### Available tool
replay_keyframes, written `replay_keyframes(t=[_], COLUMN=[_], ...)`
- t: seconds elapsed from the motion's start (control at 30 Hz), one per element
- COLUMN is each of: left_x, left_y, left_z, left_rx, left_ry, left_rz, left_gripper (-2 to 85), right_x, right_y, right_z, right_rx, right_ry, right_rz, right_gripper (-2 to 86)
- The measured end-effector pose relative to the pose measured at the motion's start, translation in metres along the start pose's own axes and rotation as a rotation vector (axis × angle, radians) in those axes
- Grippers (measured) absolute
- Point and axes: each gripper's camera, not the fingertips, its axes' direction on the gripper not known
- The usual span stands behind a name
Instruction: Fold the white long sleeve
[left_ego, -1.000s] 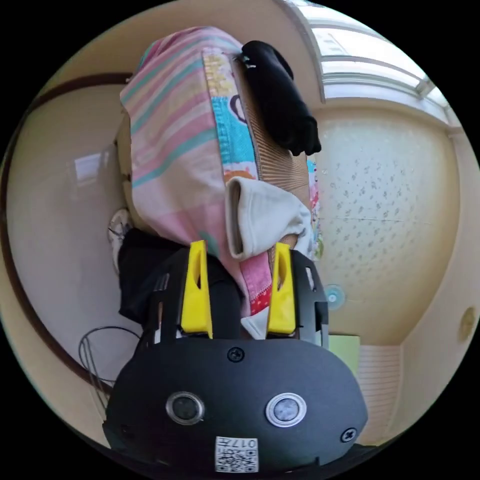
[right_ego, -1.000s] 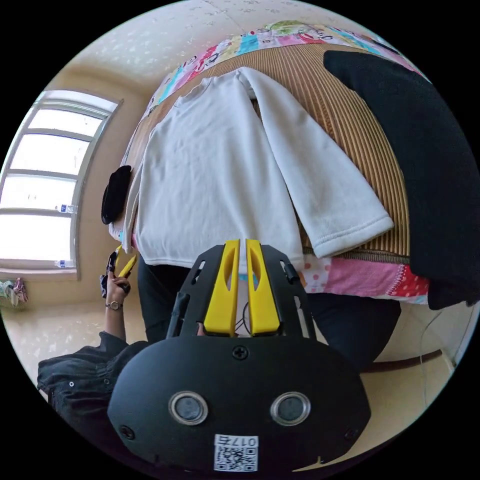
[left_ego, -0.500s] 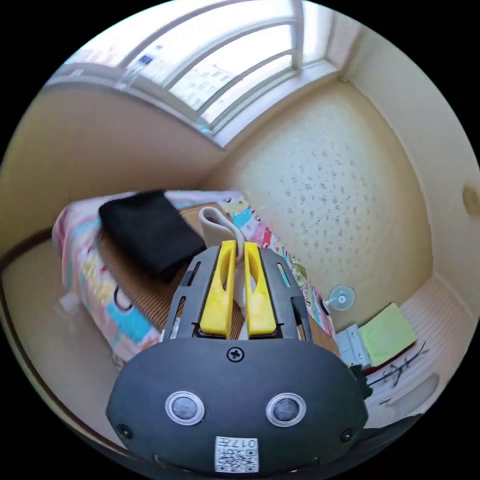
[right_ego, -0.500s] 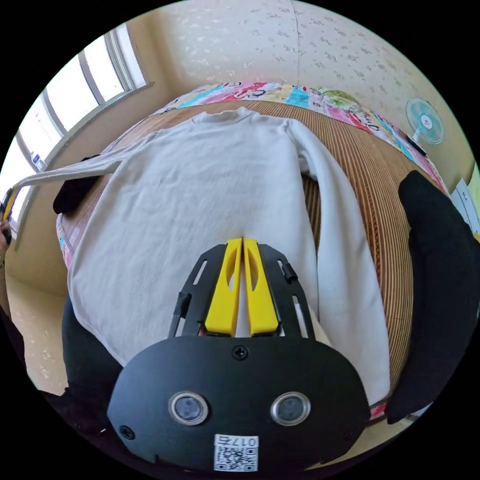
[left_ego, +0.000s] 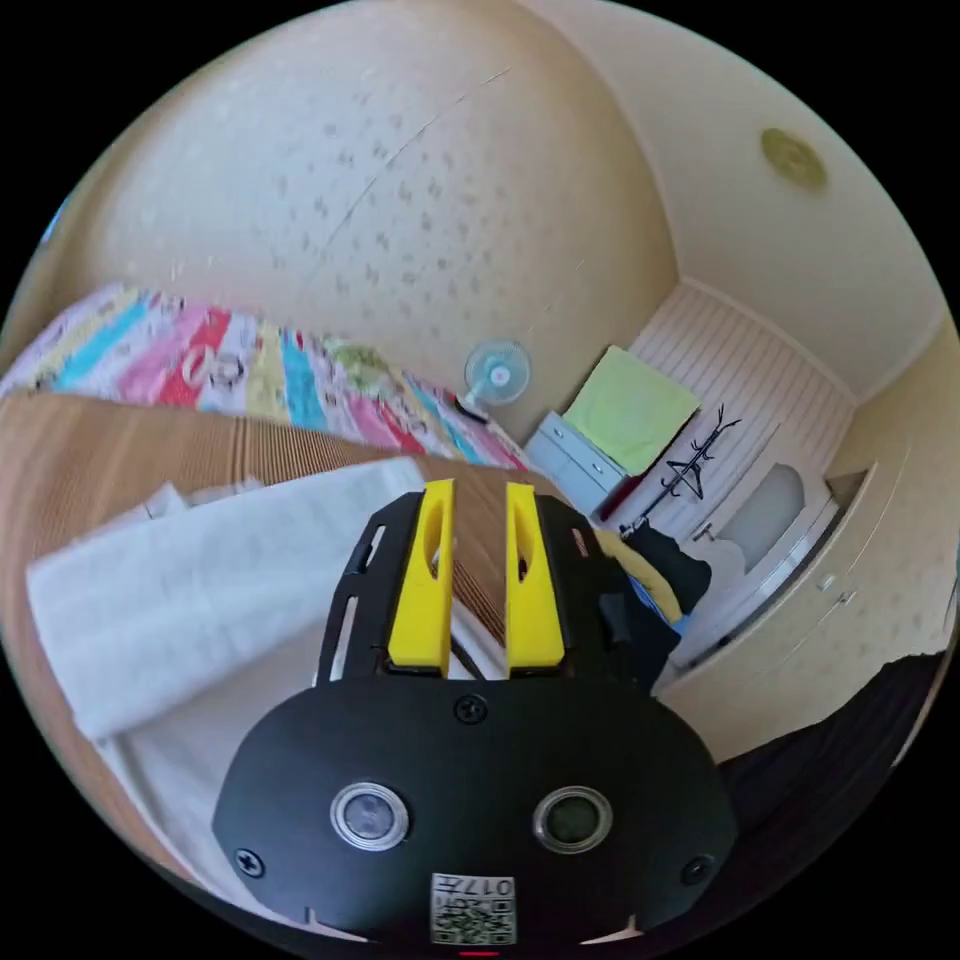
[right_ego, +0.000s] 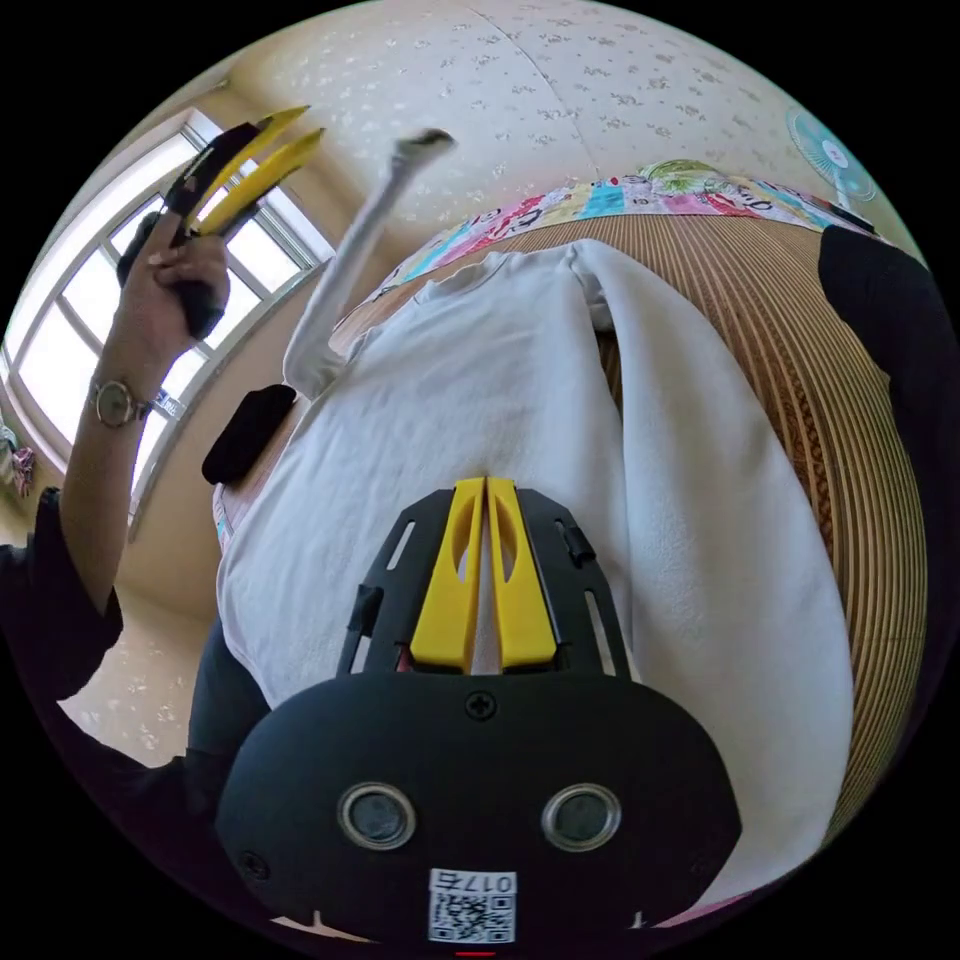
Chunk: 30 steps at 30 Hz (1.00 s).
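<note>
While the white long sleeve (right_ego: 480, 400) lies spread front-up on the ribbed brown mat (right_ego: 800, 330) of the bed, one sleeve (right_ego: 350, 260) hangs in the air, free of both grippers. Right gripper (right_ego: 485, 500): jaws clenched on the shirt's hem. Left gripper (right_ego: 275, 135): raised in a hand (right_ego: 175, 275), jaws parted and empty; folded black garment (right_ego: 245, 430) at the mat's window-side edge.

We see a bed with a ribbed brown mat (right_ego: 800, 330) over a patchwork sheet (left_ego: 180, 350). The white long sleeve (right_ego: 480, 400) lies spread flat on the mat, collar toward the wall. A black garment (right_ego: 885, 300) rests at one edge, and another dark bundle (right_ego: 245, 435) at the window side
</note>
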Motion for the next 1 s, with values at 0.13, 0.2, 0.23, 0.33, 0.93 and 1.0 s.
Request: replay_keyframes(t=[0.13,0.2,0.23,0.33,0.93,1.0], left_x=[-0.048,-0.068,-0.083,-0.131,-0.224,-0.181], left_y=[0.079,0.098,0.106,0.119,0.106,0.109], left_z=[0.0,-0.044,-0.08,-0.16,-0.211,-0.21], left_rx=[-0.004,0.076,0.136,0.242,0.085,0.149], left_ry=[-0.023,-0.176,-0.291,-0.53,-0.769,-0.712], left_rz=[-0.143,-0.189,-0.222,-0.371,-0.348,-0.227], left_gripper=[11.0,11.0,11.1,13.5,11.0,12.2], right_x=[0.004,0.003,0.003,0.002,-0.007,-0.009], right_y=[0.014,0.022,0.023,0.032,0.065,0.067], right_z=[-0.007,-0.011,-0.012,-0.017,-0.035,-0.036], right_rx=[0.012,0.014,0.015,0.018,0.02,0.021], right_ry=[-0.021,-0.014,-0.012,-0.01,-0.005,-0.001], right_rz=[0.002,-0.005,-0.006,-0.01,-0.031,-0.035], right_gripper=[0.6,0.5,0.5,0.6,0.6,0.6])
